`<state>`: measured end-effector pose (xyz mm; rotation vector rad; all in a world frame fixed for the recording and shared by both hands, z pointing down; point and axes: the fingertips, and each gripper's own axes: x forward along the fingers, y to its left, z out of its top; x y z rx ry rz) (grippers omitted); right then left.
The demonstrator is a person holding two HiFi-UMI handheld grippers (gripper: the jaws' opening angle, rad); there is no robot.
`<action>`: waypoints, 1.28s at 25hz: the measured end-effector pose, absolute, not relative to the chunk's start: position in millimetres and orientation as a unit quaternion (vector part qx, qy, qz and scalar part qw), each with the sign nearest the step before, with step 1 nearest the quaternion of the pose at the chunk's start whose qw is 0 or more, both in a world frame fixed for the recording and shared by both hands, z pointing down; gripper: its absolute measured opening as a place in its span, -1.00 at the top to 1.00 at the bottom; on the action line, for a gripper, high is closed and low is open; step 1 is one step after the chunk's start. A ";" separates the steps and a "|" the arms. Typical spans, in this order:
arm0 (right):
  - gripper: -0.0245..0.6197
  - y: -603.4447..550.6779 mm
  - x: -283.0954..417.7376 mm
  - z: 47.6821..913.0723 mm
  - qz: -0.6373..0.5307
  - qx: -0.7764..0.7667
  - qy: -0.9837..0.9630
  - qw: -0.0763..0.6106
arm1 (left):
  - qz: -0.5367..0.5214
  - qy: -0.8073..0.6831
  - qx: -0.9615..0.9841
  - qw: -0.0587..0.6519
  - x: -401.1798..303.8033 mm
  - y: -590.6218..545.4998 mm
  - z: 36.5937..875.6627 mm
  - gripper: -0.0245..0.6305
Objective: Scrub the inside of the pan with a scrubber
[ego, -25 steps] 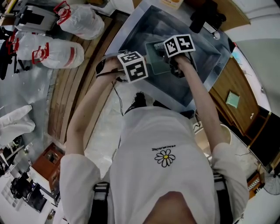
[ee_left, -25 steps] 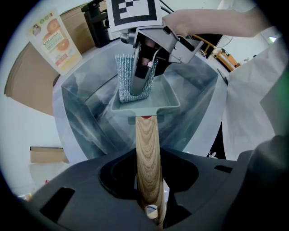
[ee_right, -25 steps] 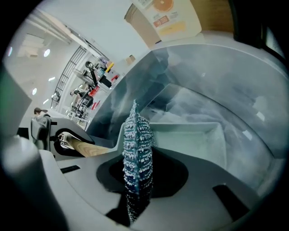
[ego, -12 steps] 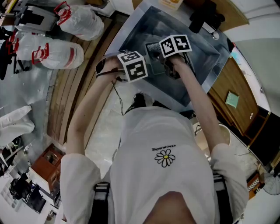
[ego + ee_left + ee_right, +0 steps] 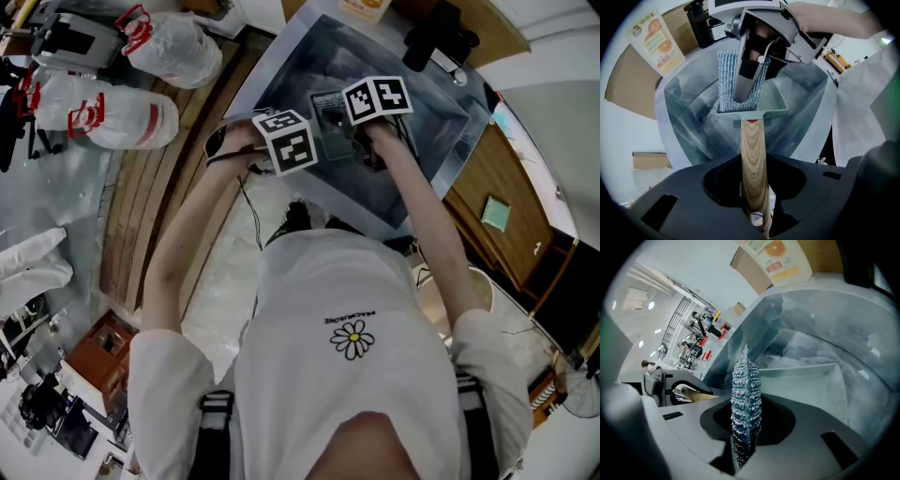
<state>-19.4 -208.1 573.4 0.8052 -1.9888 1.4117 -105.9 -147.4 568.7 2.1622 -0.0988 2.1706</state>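
Note:
A pale green square pan (image 5: 774,106) with a wooden handle (image 5: 753,159) hangs over the steel sink (image 5: 291,66). My left gripper (image 5: 756,215) is shut on the end of that handle. A glittery silver-blue scrubber (image 5: 746,399) stands on edge between the jaws of my right gripper (image 5: 744,448), which is shut on it. In the left gripper view the scrubber (image 5: 724,79) reaches down into the pan against its far left side, under the right gripper (image 5: 761,42). In the head view both marker cubes, the left gripper (image 5: 287,142) and the right gripper (image 5: 377,99), sit close together above the pan (image 5: 330,131).
An orange-printed carton (image 5: 651,42) leans behind the sink. A black appliance (image 5: 436,33) stands at the sink's far rim. Tied plastic bags (image 5: 122,112) lie on the floor to the left. A wooden counter (image 5: 487,173) with a green pad (image 5: 497,214) is on the right.
The right gripper with the scrubber has shifted a little to the left over the pan, then stayed almost still. The left gripper has kept its place.

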 end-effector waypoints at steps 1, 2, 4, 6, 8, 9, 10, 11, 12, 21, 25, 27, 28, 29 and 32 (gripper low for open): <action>0.74 -209.4 -12.0 571.8 0.517 0.309 -0.743 0.290 | 0.710 -0.031 0.703 0.035 -106.2 -147.8 568.7 0.52; 0.74 -211.3 -3.2 570.4 0.506 0.319 -0.743 0.300 | 0.711 -0.029 0.701 0.033 -106.7 -148.2 568.7 0.52; 0.74 -216.3 17.7 569.2 0.486 0.340 -0.741 0.315 | 0.712 -0.028 0.701 0.032 -107.6 -148.1 568.6 0.52; 0.74 -221.2 40.4 570.6 0.479 0.360 -0.732 0.324 | 0.711 -0.029 0.702 0.033 -107.6 -147.8 568.5 0.52; 0.74 -224.4 61.7 576.4 0.479 0.378 -0.719 0.332 | 0.710 -0.029 0.703 0.035 -107.1 -147.6 568.7 0.52; 0.74 -225.0 71.1 581.1 0.482 0.386 -0.712 0.336 | 0.710 -0.029 0.703 0.036 -107.1 -147.4 568.9 0.52; 0.74 -225.0 79.5 586.5 0.486 0.392 -0.704 0.338 | 0.710 -0.029 0.703 0.036 -107.1 -147.1 569.1 0.52; 0.74 -224.3 87.0 592.0 0.490 0.398 -0.697 0.340 | 0.710 -0.030 0.703 0.037 -107.2 -147.1 569.2 0.52; 0.74 -223.2 93.8 597.2 0.493 0.403 -0.691 0.342 | 0.710 -0.031 0.703 0.037 -107.2 -147.2 569.2 0.52; 0.74 -211.6 115.1 627.2 0.511 0.428 -0.659 0.347 | 0.709 -0.035 0.703 0.038 -108.3 -148.3 567.0 0.52; 0.74 -210.1 114.1 629.7 0.517 0.428 -0.658 0.341 | 0.708 -0.038 0.704 0.042 -107.9 -148.9 567.4 0.52; 0.74 -209.7 113.3 630.4 0.522 0.428 -0.658 0.333 | 0.708 -0.039 0.704 0.042 -108.1 -149.0 567.3 0.52; 0.74 -209.7 112.9 630.5 0.524 0.428 -0.658 0.330 | 0.708 -0.040 0.704 0.042 -108.2 -149.0 567.3 0.52; 0.74 -209.6 112.3 630.2 0.525 0.428 -0.658 0.329 | 0.708 -0.040 0.704 0.042 -108.3 -149.1 567.2 0.52; 0.74 -207.6 108.1 628.6 0.524 0.420 -0.662 0.333 | 0.707 -0.041 0.705 0.042 -108.2 -149.4 567.2 0.52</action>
